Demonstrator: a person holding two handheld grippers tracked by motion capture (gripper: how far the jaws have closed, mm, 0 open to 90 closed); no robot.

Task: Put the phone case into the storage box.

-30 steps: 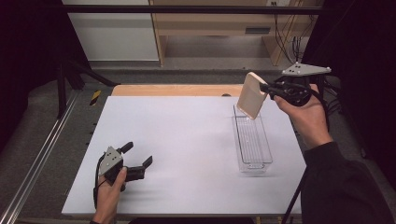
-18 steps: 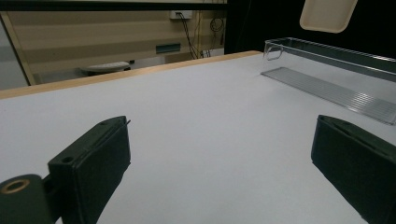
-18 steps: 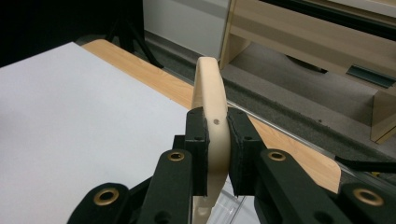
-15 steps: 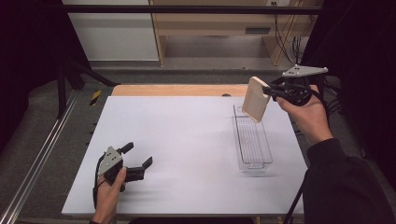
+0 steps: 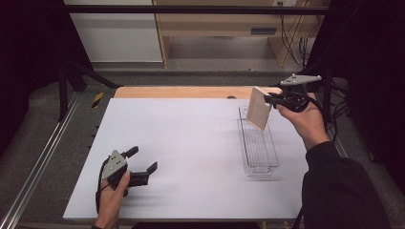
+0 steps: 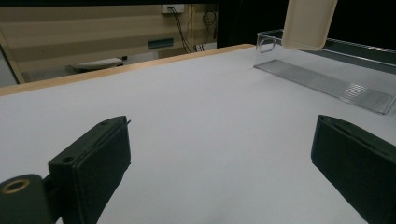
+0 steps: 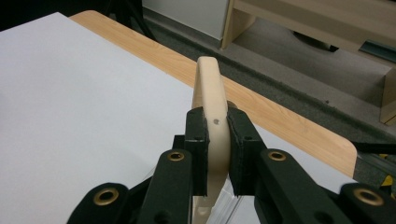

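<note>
From the high view, the right gripper (image 5: 268,99) held a flat, pale beige rectangular plate with rounded corners (image 5: 259,109) on edge, tilted, in the air above the far end of a long clear plastic tray with a ribbed floor (image 5: 258,157) that lay on the white table (image 5: 191,143). The left gripper (image 5: 142,160) rested near the table's front left corner, jaws spread and empty.

In the left gripper view, its two black jaws stood wide apart over bare table, with the plate's lower edge (image 6: 308,23) hanging over the tray (image 6: 327,84).

In the right gripper view, the pads (image 7: 198,140) clamped the plate's rim (image 7: 211,93) from both sides. The plate looked stiff, light and smooth, probably slippery; a firm hold on the rim seemed best.
</note>
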